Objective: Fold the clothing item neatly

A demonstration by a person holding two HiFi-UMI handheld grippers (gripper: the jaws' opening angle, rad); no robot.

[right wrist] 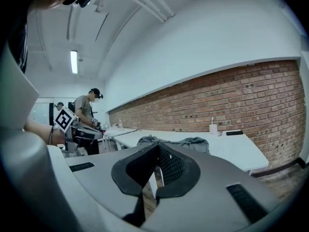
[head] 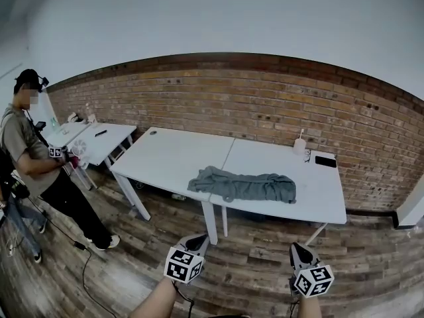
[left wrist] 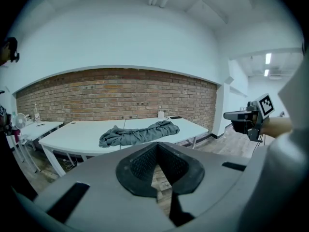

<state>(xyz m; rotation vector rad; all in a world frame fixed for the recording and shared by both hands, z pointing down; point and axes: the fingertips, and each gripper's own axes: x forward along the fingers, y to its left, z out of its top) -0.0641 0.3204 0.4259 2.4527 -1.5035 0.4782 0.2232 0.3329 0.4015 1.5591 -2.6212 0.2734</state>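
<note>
Gray garment (head: 242,186) lies crumpled along the front edge of the desk (head: 169,156) (near its middle). Left gripper (head: 197,242) and right gripper (head: 297,249): jaws pressed together, empty, well apart from desk.

Soft cloth garment (head: 242,186), matt tbl (head: 172,156)

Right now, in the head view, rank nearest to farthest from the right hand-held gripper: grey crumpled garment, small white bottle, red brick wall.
1. Grey crumpled garment: white table, front.
2. Small white bottle: table back.
3. Red brick wall: behind table.
</note>
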